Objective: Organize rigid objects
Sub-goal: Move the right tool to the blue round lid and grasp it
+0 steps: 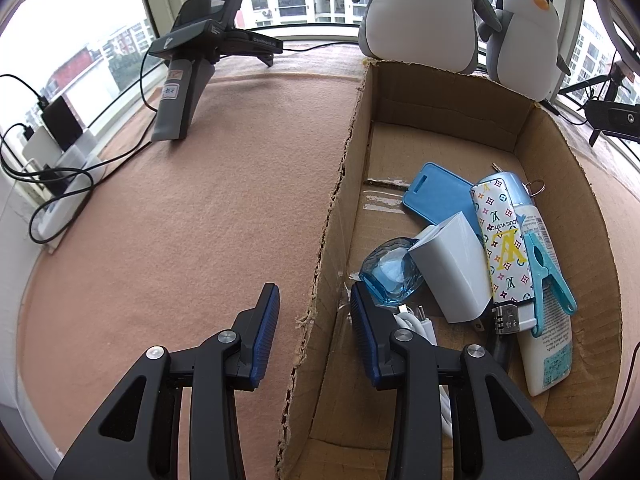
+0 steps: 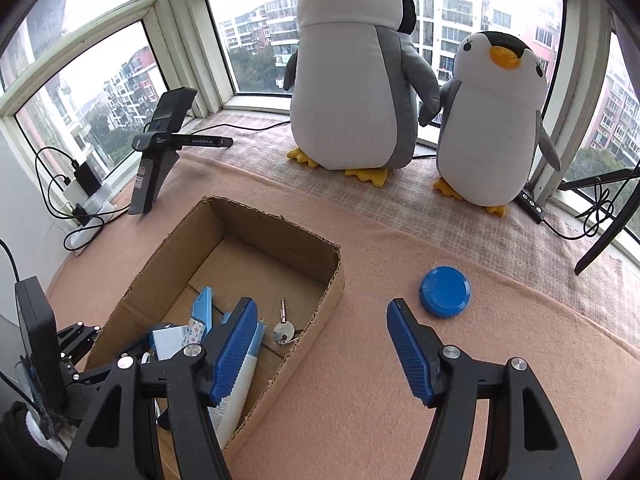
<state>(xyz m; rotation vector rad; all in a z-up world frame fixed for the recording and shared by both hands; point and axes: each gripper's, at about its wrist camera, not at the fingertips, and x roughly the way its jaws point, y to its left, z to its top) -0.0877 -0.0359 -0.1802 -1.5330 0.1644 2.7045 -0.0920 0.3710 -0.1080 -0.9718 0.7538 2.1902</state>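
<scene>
1. Left wrist view: the left tool (image 1: 314, 300) hangs with its jaws spread wide and nothing between them, straddling the torn near-left wall of the cardboard box (image 1: 448, 108); one blue pad is over the pink felt tabletop (image 1: 200, 208), the other inside the box.
2. Same view, inside the box: a clear blue glass piece (image 1: 390, 272) lies just beside the inner pad, touching a white charger block (image 1: 452, 268). A patterned white case (image 1: 502, 240) leans across a white bottle (image 1: 548, 344), with a light-blue clothes peg (image 1: 548, 276) on top of the bottle. A flat blue card holder (image 1: 438, 196) lies farther back, and a white cable (image 1: 416, 320) sits under the tool.
3. Same view, outside the box: a black handheld device on its stand (image 1: 188, 76) stands well apart at the far left, and two plush penguins (image 1: 524, 36) sit behind the box by the window.
4. Right wrist view: the right tool (image 2: 320, 320) is open wide and empty, its left pad over the box's near corner and its right pad over the tabletop.
5. Same view: a round blue lid (image 2: 444, 290) rests on the tabletop outside the box, just beyond the right pad and not touching it.
6. Same view: a key on a ring (image 2: 284, 328) lies on the box floor near its right wall.
</scene>
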